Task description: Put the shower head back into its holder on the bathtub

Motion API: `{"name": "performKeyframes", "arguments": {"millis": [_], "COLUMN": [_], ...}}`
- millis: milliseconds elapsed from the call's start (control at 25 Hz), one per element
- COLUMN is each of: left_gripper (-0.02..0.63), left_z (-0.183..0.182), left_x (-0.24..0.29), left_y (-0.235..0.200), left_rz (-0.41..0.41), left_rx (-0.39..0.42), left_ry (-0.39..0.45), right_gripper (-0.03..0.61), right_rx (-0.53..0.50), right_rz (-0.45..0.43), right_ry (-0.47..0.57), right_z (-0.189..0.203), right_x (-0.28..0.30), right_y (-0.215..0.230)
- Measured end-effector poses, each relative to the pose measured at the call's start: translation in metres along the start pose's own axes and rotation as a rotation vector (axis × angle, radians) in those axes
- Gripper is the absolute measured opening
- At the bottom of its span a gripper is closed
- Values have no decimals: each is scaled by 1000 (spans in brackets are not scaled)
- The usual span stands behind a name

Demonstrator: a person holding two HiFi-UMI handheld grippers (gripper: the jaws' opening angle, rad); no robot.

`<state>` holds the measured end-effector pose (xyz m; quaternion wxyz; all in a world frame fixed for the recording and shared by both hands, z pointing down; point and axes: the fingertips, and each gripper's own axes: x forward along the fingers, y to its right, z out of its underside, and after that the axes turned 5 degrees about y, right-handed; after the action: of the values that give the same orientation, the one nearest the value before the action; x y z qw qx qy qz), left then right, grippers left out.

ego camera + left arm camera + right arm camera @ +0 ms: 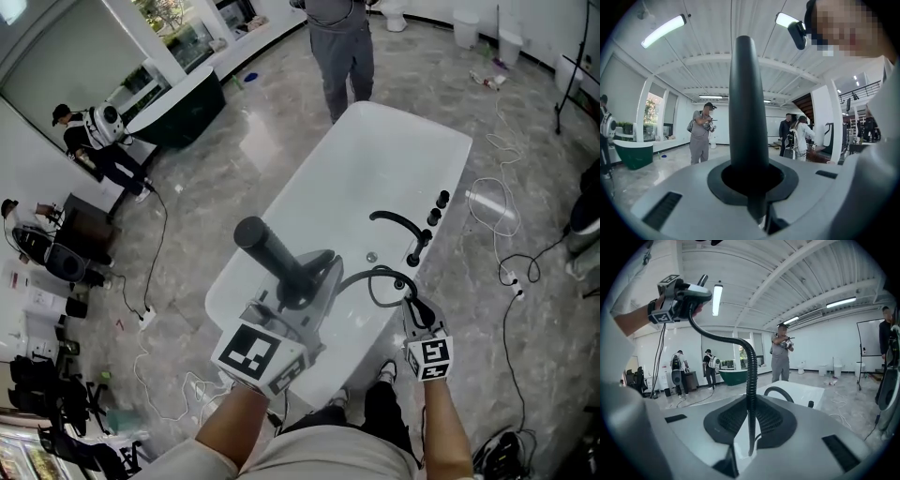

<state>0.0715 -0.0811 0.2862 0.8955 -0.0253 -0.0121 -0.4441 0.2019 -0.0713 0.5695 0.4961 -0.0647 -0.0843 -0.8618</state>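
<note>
The person wears a beige garment (300,459) and dark trousers (386,412); the left gripper (309,277) and the right gripper (412,307) each bear a cube (251,354) with black-and-white square markers.

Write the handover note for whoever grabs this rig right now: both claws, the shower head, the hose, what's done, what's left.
Left claw: shut on the black shower head, held over the near end of the bathtub.
Right claw: shut on the hose, by the tub's right rim.
Done: shower head and hose are both gripped; the shower head is not in its holder.
Left: seat the shower head in the holder. It is probably among the black fittings beside the faucet, but I cannot tell which one.
</note>
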Motion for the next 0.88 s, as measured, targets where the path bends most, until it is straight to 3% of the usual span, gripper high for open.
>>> {"name": "performKeyframes", "arguments": {"millis": [480,880], "left_gripper": [37,37], "left_z": [39,42], "left_x": [-11,4], "left_y": [-7,1], "left_rz": [-32,-3], "left_rx": [-70,-119], "left_ry": [-31,-12], "right_gripper": [60,60], "right_rx": [-26,-194], "right_rz": [74,147], "right_ry": [146,230], "right_z": [-105,-204], "right_x": [-27,-58], "right_y": [30,47]}}
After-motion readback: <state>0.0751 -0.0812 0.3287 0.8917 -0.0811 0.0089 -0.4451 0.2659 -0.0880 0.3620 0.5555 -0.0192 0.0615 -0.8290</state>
